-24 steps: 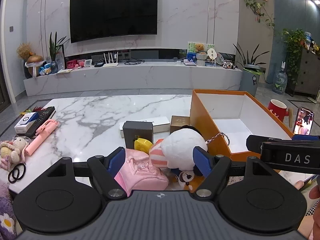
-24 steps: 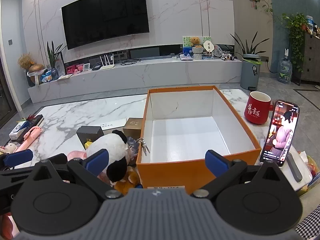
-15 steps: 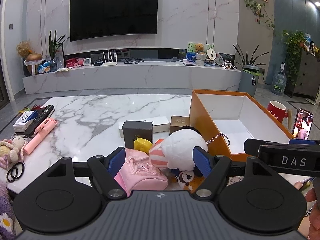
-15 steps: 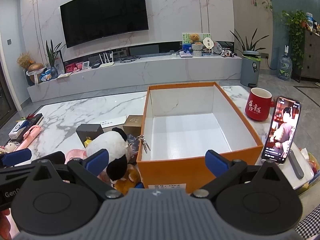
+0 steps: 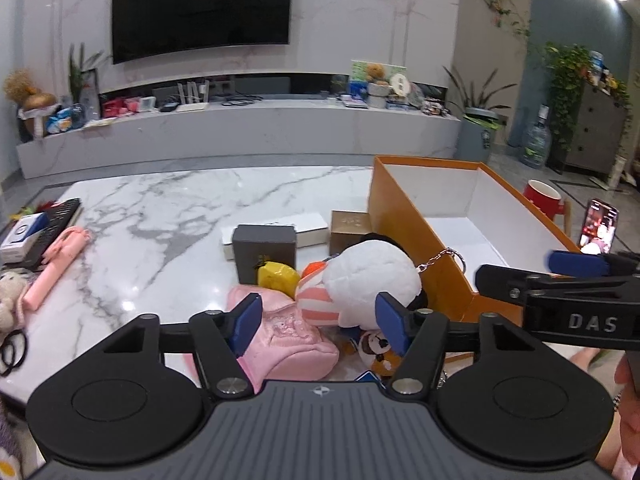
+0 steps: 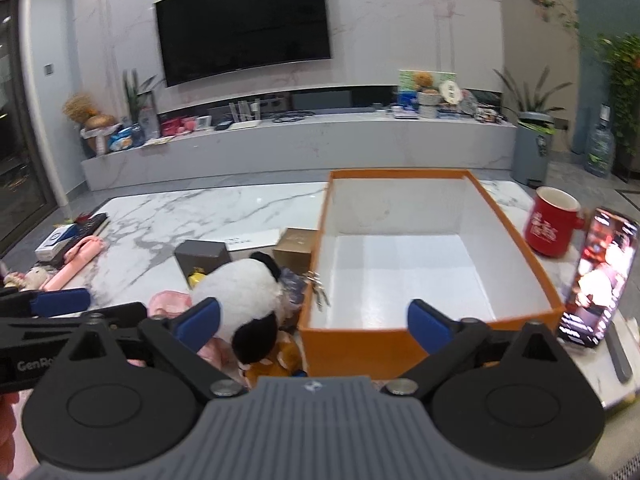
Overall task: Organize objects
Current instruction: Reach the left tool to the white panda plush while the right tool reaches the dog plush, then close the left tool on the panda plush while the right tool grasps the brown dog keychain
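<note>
An open orange box (image 6: 436, 338) with a bare white inside stands on the marble table (image 5: 180, 216); it also shows in the left wrist view (image 5: 404, 216). Beside its left wall lies a pile: a white and black panda plush (image 5: 372, 280) with a keychain, a pink pouch (image 5: 288, 340), a yellow toy (image 5: 276, 276) and a small fox plush (image 5: 380, 354). My left gripper (image 5: 320, 322) is open just above and before this pile. My right gripper (image 6: 312, 322) is open over the box's near left corner, with the panda plush (image 6: 240, 292) by its left finger.
A grey box (image 5: 264, 252), a gold box (image 5: 348, 226) and a flat white box (image 5: 304, 226) stand behind the pile. A pink selfie stick (image 5: 56, 264), a remote and hair ties lie at the left. A red mug (image 6: 554, 222) and a phone (image 6: 600, 276) stand right of the box.
Both grippers have risen and tilted a little, and the right wrist view has shifted rightward. Nothing on the table has moved.
</note>
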`<state>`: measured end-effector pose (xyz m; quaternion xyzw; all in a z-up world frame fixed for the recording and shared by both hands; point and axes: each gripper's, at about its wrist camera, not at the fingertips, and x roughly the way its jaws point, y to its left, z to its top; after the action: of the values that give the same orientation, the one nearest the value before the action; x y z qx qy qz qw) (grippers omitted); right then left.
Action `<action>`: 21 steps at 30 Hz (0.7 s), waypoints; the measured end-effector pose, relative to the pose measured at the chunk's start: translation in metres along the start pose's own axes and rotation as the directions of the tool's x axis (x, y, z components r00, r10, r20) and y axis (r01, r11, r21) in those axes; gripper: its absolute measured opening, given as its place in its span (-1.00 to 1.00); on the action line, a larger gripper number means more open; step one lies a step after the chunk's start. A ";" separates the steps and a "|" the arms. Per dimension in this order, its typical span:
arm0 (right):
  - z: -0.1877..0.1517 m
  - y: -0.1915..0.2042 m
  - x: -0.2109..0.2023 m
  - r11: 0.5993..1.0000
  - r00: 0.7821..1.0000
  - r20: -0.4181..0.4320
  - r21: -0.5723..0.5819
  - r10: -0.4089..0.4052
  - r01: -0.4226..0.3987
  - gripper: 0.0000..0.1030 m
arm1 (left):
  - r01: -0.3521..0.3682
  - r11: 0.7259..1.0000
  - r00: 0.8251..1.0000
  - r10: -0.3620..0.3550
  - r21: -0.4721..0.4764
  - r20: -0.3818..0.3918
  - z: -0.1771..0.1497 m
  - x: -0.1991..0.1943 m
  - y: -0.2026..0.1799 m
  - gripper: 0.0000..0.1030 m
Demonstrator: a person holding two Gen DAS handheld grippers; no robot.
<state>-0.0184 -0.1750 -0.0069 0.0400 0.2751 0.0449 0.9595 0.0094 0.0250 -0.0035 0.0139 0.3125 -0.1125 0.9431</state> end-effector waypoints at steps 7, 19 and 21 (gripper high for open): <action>0.013 0.012 0.026 0.995 0.995 -0.076 -0.069 0.071 -0.076 0.02 | 0.074 0.977 0.997 -0.074 0.200 -0.010 0.008 0.015 -0.011 0.28; 0.019 0.019 0.062 0.995 0.985 -0.161 -0.067 0.067 -0.079 -0.55 | 0.044 0.739 0.999 -0.043 0.672 -0.017 -0.023 0.057 -0.051 0.33; 0.018 0.020 0.065 0.995 0.983 -0.167 -0.060 0.070 -0.081 -0.55 | 0.012 0.664 1.000 -0.021 0.748 0.002 -0.034 0.065 -0.060 0.35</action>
<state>0.0451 -0.1494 -0.0235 0.0147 0.3503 0.0934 0.9319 0.0269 -0.0433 -0.0664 0.3959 0.2342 -0.2393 0.8551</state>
